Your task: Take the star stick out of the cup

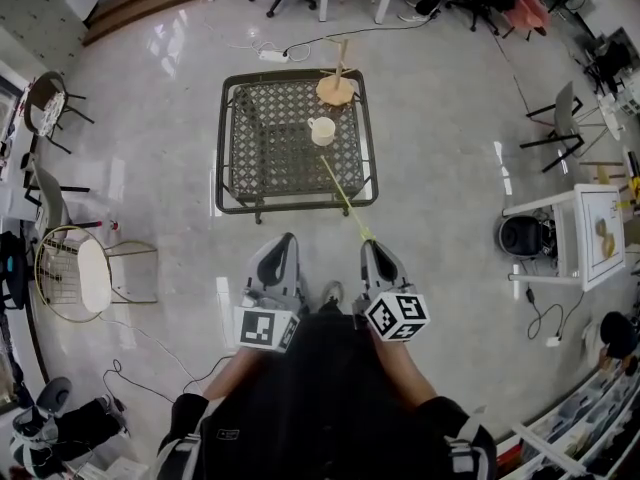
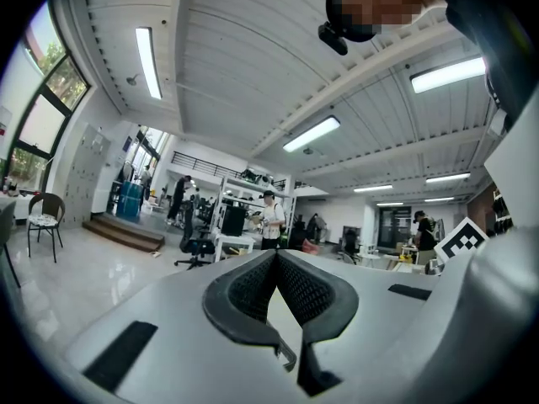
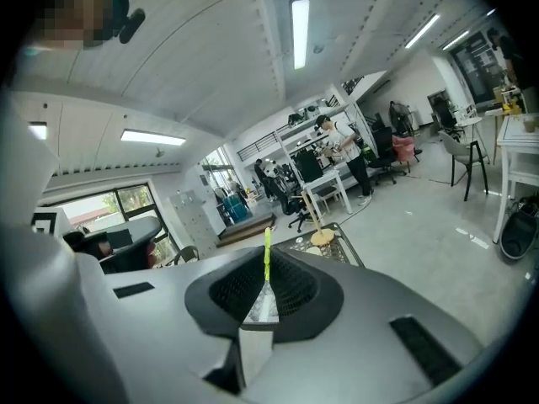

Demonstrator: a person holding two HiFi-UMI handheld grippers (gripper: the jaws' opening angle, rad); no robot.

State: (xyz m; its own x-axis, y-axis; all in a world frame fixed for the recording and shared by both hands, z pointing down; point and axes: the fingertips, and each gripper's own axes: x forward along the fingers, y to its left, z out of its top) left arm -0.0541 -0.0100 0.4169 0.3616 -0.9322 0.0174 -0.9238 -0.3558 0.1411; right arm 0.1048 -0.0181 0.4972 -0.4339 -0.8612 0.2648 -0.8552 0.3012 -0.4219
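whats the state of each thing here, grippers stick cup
cup: upright on the mesh table
star stick: slanted, far end at the cup, unclear if inside
right hand-held gripper: shut on the star stick
left hand-held gripper: shut, empty
wooden stand: upright

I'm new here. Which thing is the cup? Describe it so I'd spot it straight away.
Find the dark mesh-topped table on the shiny floor. Near its far right corner are a tan wooden stand with an upright peg and, just in front of it, the white cup. It is the only small, round, white thing there; a thin yellow-green stick points toward it.
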